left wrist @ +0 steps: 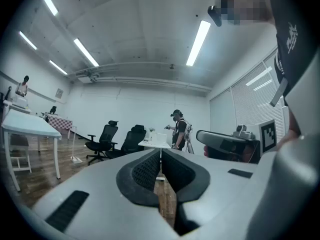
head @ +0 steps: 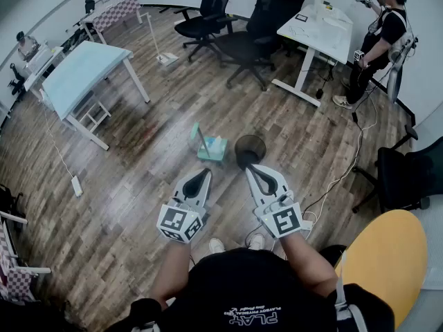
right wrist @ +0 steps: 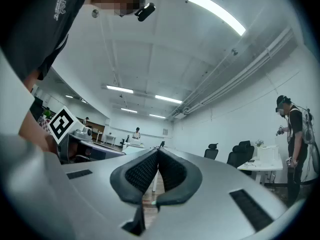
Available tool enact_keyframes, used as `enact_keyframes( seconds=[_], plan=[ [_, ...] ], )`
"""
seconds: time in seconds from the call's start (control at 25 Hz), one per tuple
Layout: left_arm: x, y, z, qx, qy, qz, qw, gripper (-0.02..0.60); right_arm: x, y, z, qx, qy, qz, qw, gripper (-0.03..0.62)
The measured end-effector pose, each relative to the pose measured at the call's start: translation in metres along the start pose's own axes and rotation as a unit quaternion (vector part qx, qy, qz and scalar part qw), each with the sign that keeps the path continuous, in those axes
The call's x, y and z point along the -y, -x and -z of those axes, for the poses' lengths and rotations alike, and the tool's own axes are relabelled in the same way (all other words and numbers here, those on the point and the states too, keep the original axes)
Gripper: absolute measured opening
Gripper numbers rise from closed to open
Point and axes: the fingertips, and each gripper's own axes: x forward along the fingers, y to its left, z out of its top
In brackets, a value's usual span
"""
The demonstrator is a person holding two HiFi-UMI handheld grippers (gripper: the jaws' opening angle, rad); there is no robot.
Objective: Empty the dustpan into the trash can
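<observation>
In the head view a teal dustpan (head: 210,147) with an upright handle stands on the wood floor. A black round trash can (head: 250,149) stands just right of it. My left gripper (head: 202,174) is held above the floor short of the dustpan, shut and empty. My right gripper (head: 250,169) hovers just short of the trash can, also shut with nothing in it. Both gripper views look level across the room, so the left gripper (left wrist: 160,151) and the right gripper (right wrist: 158,151) show closed pads only; the dustpan and the can are out of those views.
A light blue table (head: 83,71) stands at the left and a white desk (head: 320,30) at the back right, with black office chairs (head: 235,26) between. A person (head: 381,40) stands by the desk. A yellow chair (head: 381,254) is near right. A cable (head: 346,171) runs across the floor.
</observation>
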Motion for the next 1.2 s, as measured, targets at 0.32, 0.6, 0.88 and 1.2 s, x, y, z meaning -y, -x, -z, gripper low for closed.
enact_keyframes(
  seconds=[0.32, 0.6, 0.88, 1.2],
  plan=[
    [0.000, -0.020, 0.000, -0.004, -0.013, -0.002, 0.9999, 0.025, 0.013, -0.015, -0.003, 0.018, 0.002, -0.010, 1.000, 0.025],
    [-0.015, -0.014, 0.006, -0.010, -0.015, -0.014, 0.9997, 0.026, 0.006, -0.023, 0.002, 0.027, -0.014, -0.016, 0.999, 0.025],
    [-0.057, 0.009, 0.013, -0.005, -0.008, -0.033, 0.9994, 0.025, -0.016, -0.045, 0.023, -0.002, -0.002, 0.005, 1.000, 0.025],
    [-0.086, 0.006, 0.025, -0.032, -0.010, -0.007, 0.9994, 0.026, -0.021, -0.065, 0.046, -0.032, -0.002, 0.035, 0.999, 0.025]
  ],
)
